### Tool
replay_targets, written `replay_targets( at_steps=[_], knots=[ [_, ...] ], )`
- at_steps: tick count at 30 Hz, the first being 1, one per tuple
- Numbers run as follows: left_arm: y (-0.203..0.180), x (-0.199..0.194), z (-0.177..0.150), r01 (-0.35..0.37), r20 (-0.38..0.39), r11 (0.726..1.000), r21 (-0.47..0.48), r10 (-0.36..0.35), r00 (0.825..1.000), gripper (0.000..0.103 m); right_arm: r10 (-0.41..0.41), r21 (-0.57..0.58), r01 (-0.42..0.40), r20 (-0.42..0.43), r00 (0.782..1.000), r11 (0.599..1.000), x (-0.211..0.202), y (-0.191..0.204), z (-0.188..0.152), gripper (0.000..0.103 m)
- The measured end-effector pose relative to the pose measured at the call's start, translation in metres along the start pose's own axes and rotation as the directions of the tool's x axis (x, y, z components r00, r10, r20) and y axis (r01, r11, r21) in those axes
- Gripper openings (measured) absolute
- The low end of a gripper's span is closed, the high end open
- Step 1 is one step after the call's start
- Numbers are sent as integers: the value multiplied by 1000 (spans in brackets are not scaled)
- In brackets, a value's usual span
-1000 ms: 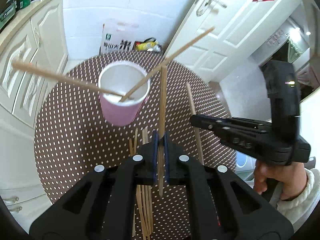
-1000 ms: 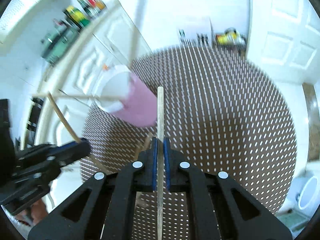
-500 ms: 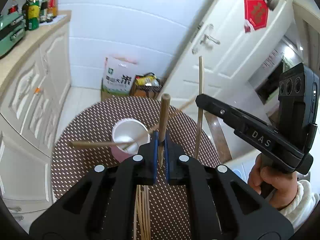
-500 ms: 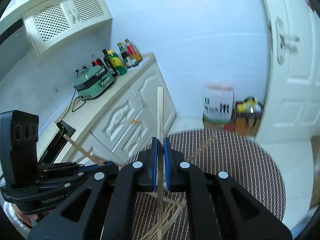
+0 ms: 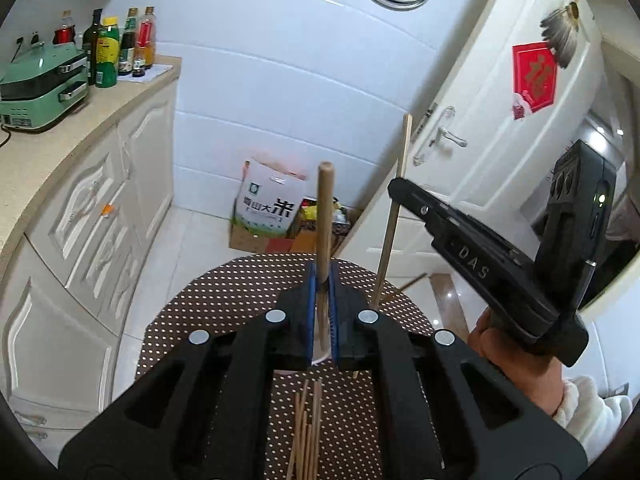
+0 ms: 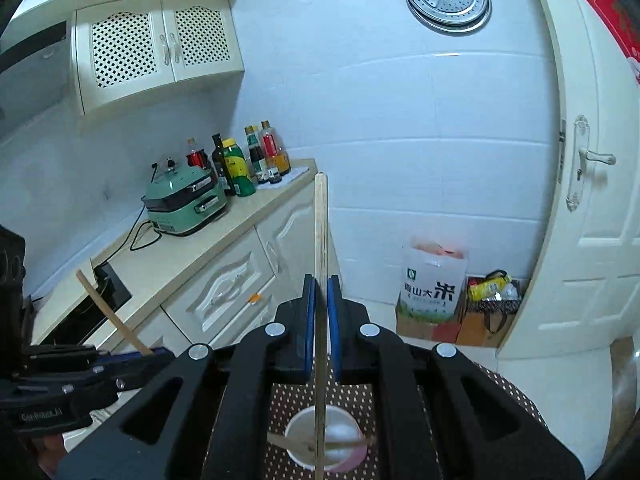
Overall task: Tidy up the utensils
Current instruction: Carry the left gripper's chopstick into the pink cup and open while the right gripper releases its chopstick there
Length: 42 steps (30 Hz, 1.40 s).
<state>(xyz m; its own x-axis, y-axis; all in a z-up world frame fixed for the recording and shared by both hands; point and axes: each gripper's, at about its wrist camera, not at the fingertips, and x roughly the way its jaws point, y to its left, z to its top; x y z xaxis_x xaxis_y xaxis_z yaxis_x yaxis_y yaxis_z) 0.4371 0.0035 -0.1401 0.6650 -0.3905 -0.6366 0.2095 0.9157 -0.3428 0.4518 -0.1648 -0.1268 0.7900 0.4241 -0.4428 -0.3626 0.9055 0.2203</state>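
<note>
Above the dotted surface (image 5: 224, 312): left tongs (image 5: 322, 280) clamped on one chopstick (image 5: 325, 216); right tongs (image 6: 321, 292) clamped on another chopstick (image 6: 320, 240); pink cup (image 6: 324, 444) below; loose chopsticks (image 5: 306, 432) lying flat

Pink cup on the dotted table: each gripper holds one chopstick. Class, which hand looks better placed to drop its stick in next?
Probably the right. Its gripper holds a chopstick whose lower end hangs over the pink cup. The left gripper holds its chopstick, with the cup mostly hidden.
</note>
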Motion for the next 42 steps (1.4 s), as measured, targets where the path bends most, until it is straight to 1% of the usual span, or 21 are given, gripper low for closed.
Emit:
replay_targets(
  at_steps=[4, 10, 14, 20, 22, 25, 27, 30, 34, 37, 42],
  knots=[
    [5, 12, -6, -26, -22, 1000, -1, 26, 999, 6, -5, -28, 5, 19, 1000, 1000, 12, 3, 3, 5],
    [11, 28, -21, -45, -72, 999, -5, 45, 996, 6, 6, -39, -6, 2, 1000, 999, 28, 2, -6, 5],
    [13, 38, -33, -61, -111, 998, -6, 60, 992, 6, 10, -52, -11, -19, 1000, 999, 31, 2, -13, 5],
    [11, 46, -45, -72, -141, 997, 11, 73, 987, 6, 9, -40, -11, -46, 999, 999, 22, -8, -24, 5],
    [10, 49, -48, -78, -152, 997, 22, 81, 985, 6, 10, -15, -11, -32, 999, 1000, 16, -12, -21, 5],
    [9, 52, -52, -78, -163, 997, 22, 81, 983, 6, 12, 14, -12, 12, 1000, 1000, 8, -15, -10, 5],
    [8, 52, -53, -79, -169, 997, 24, 82, 982, 6, 9, 7, -9, 37, 999, 1000, 7, -12, -3, 5],
    [6, 53, -56, -82, -177, 996, 30, 86, 981, 6, 10, -11, -10, 41, 999, 1000, 11, -8, -2, 5],
    [8, 53, -58, -101, -184, 995, 23, 104, 977, 6, 16, -53, -17, -12, 1000, 998, 16, -2, -16, 5],
    [11, 54, -61, -106, -191, 994, 12, 106, 976, 6, 26, -51, -28, -42, 999, 998, 9, -3, -27, 5],
    [8, 60, -68, -106, -210, 994, 17, 108, 972, 6, 8, -48, -12, -84, 996, 999, -3, -10, -46, 5]
  ],
)
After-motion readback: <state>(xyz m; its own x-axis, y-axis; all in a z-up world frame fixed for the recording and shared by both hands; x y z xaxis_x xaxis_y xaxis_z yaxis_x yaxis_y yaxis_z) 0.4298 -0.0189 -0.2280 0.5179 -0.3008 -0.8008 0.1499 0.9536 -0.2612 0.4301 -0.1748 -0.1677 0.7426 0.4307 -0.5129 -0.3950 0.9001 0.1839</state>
